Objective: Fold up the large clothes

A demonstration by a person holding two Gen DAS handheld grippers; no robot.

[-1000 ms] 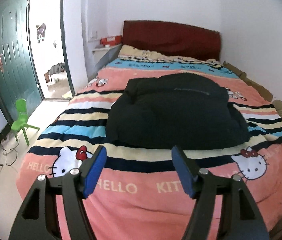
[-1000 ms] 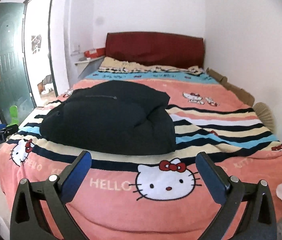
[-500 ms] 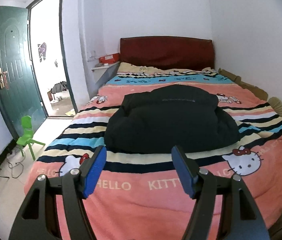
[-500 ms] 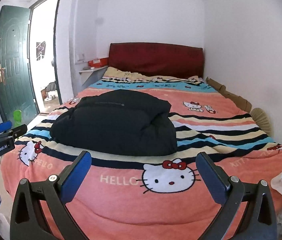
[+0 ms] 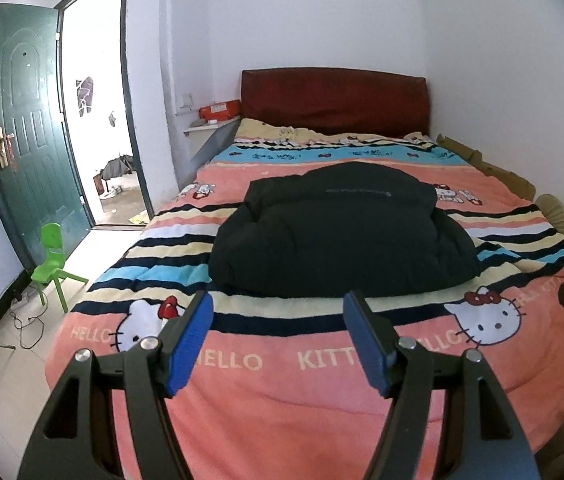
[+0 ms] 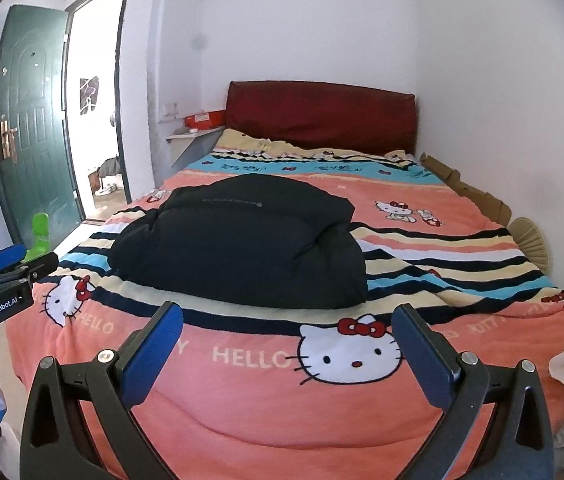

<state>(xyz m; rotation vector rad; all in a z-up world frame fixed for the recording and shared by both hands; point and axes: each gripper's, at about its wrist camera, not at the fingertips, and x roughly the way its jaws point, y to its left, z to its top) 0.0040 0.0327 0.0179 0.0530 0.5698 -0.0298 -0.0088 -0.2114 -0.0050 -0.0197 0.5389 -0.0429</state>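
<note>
We see a big black puffy jacket point(image 5: 342, 232) folded into a soft, rounded lump in the middle of the bed point(image 5: 282, 392), lying on a fuzzy pink blanket point(image 6: 262, 400) with stripes and white cartoon cats. Our left gripper point(image 5: 278, 338) hangs over the foot of the bed with its flat blue fingers point(image 5: 188, 344) spread wide and holding nothing, well apart from the jacket. Our right gripper point(image 6: 288, 354) does the same, fingers point(image 6: 152, 354) spread even wider, and behind the bed stands a smooth dark red headboard point(image 6: 320, 114).
</note>
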